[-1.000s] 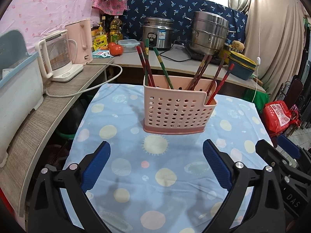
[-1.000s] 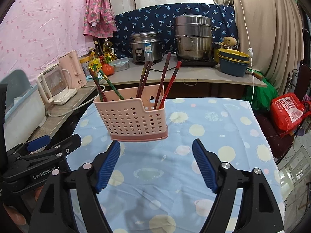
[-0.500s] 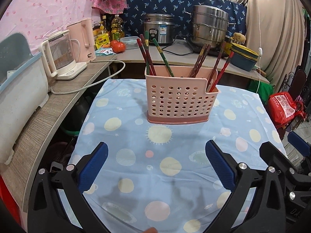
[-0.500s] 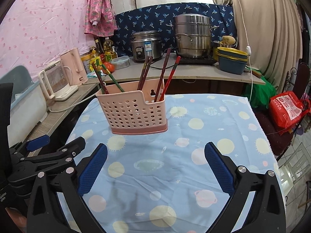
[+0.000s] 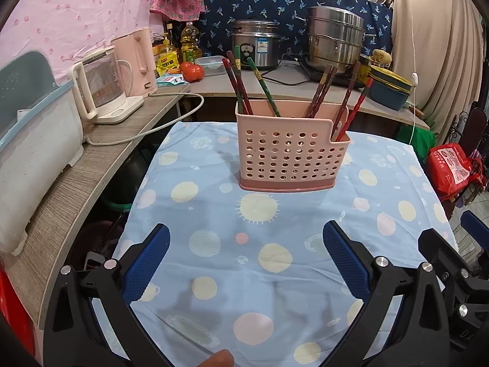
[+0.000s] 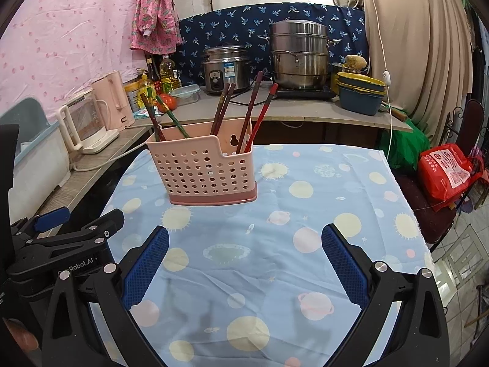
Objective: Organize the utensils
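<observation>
Both hand-held grippers, left [image 5: 246,257] and right [image 6: 244,255], gaping empty, right just widened | chopsticks [image 5: 269,91] standing in basket [image 5: 290,156] | judging sorting finished, I am backing off.

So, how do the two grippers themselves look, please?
Both the left gripper and the right gripper have black frames with silver bolts and blue textured pads. White lettering ending in "Robot.AI" marks the left one's side.

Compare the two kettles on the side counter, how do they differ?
The clear kettle has a see-through body with a white handle and base; the pink kettle is opaque pink all over. The clear kettle stands nearer the camera, the pink kettle behind it. Both stand upright on the counter.
</observation>
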Demonstrator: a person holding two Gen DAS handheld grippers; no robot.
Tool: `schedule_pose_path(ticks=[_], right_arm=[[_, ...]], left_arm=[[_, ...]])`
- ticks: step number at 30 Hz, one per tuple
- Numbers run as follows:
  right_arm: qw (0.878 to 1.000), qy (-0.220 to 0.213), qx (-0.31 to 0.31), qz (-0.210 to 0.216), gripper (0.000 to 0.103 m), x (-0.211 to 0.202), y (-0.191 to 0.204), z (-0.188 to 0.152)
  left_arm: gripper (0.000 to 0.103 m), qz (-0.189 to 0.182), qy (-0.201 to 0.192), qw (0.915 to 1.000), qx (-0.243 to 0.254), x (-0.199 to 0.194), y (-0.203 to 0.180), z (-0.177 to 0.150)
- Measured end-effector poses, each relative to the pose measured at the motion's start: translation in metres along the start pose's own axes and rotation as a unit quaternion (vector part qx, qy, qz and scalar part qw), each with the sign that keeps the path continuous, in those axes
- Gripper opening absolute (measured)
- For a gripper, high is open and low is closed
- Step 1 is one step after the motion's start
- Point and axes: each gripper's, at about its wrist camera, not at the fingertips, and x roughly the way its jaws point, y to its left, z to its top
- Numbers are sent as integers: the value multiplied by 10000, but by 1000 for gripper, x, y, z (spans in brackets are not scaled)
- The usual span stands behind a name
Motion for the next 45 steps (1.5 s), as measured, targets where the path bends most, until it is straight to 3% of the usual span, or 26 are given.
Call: schedule_pose_path(ticks=[45], right_arm=[[9999,69,-110,-43,96,2,9,-8]], left_arm=[[96,244,43,9997,38,-1,0,-8]])
